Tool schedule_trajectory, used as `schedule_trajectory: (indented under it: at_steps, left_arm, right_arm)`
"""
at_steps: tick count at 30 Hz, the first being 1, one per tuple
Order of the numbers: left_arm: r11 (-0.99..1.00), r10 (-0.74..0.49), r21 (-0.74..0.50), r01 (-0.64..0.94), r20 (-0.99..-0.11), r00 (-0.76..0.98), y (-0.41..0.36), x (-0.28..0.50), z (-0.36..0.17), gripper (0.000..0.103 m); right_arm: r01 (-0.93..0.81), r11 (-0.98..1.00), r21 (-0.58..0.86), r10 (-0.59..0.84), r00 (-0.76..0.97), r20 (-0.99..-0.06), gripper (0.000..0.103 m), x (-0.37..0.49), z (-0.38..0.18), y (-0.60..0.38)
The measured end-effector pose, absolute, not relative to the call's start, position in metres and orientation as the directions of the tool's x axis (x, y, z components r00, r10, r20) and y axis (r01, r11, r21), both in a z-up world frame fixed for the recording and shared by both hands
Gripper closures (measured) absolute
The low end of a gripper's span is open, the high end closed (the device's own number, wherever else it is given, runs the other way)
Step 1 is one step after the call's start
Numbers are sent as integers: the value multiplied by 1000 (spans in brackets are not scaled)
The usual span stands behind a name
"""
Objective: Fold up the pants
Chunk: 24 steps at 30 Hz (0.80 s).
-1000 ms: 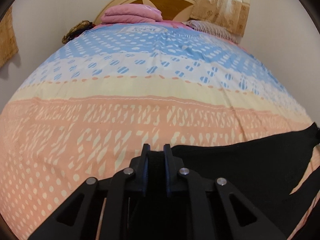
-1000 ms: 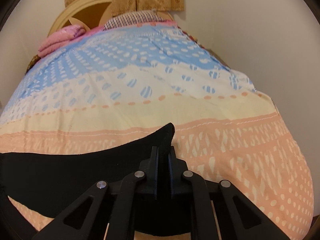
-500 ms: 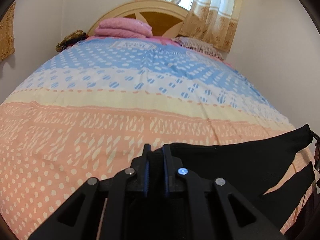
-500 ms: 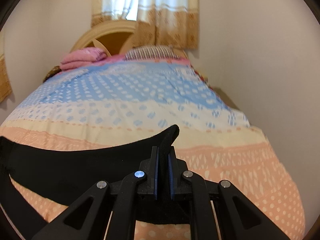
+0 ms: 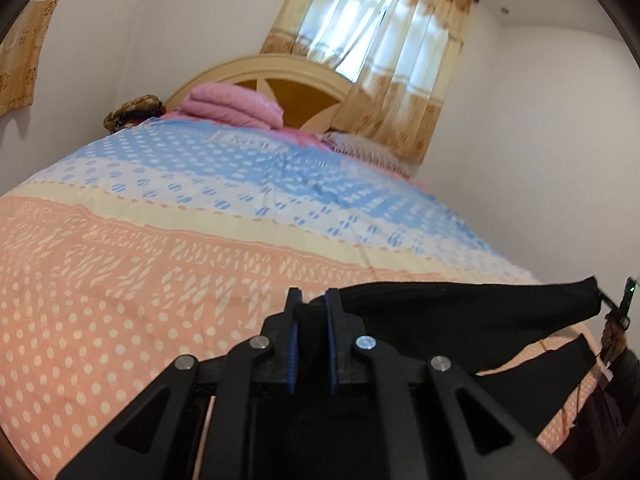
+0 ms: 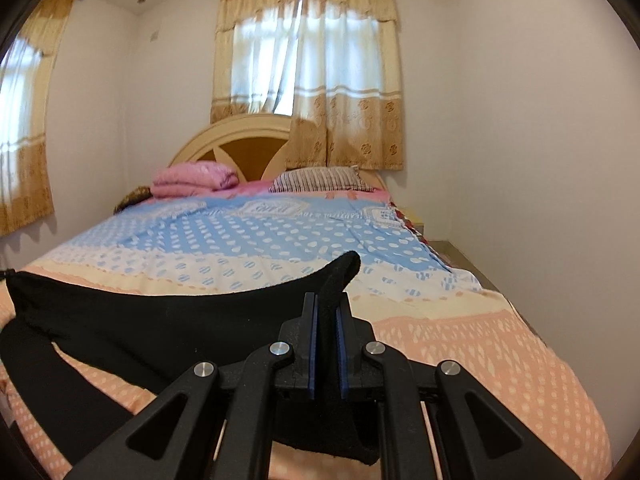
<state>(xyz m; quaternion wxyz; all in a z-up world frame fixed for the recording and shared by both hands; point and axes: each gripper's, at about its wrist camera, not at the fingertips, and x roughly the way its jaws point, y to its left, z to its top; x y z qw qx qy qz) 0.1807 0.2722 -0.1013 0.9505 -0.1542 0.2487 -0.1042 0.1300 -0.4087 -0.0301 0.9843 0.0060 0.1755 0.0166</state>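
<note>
The black pants [image 5: 460, 316] hang stretched between my two grippers, above the foot of the bed. My left gripper [image 5: 312, 300] is shut on one end of their top edge. My right gripper [image 6: 326, 304] is shut on the other end, and a corner of cloth sticks up past its fingers. In the right wrist view the pants [image 6: 160, 316] run off to the left, and a leg droops toward the lower left. The lower part of the pants is hidden behind the gripper bodies.
The bed has a patterned cover [image 6: 280, 240] of peach, cream and blue bands. A folded pink blanket [image 6: 196, 178] and a striped pillow [image 6: 324, 179] lie at the headboard [image 6: 240, 148]. White walls stand close on the right. A curtained window [image 6: 308, 64] is behind the bed.
Both grippers have risen and tilted up with the pants, so the window and walls now fill the upper views. The pants hang higher above the cover.
</note>
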Motion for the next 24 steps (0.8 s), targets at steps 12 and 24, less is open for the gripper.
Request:
schedule_trajectory:
  at_steps: [12,24]
  left_arm:
    - [913,-313,-381,147,-421,851,287,114,-145,91]
    - [953,-255,-274,129,-496,830,277,81,-176,76]
  right_arm:
    - [72,989,132,-12,912,-409,95,64,-80,-450]
    - [124,980,159,-23,853,-521,84,44,-113,-464]
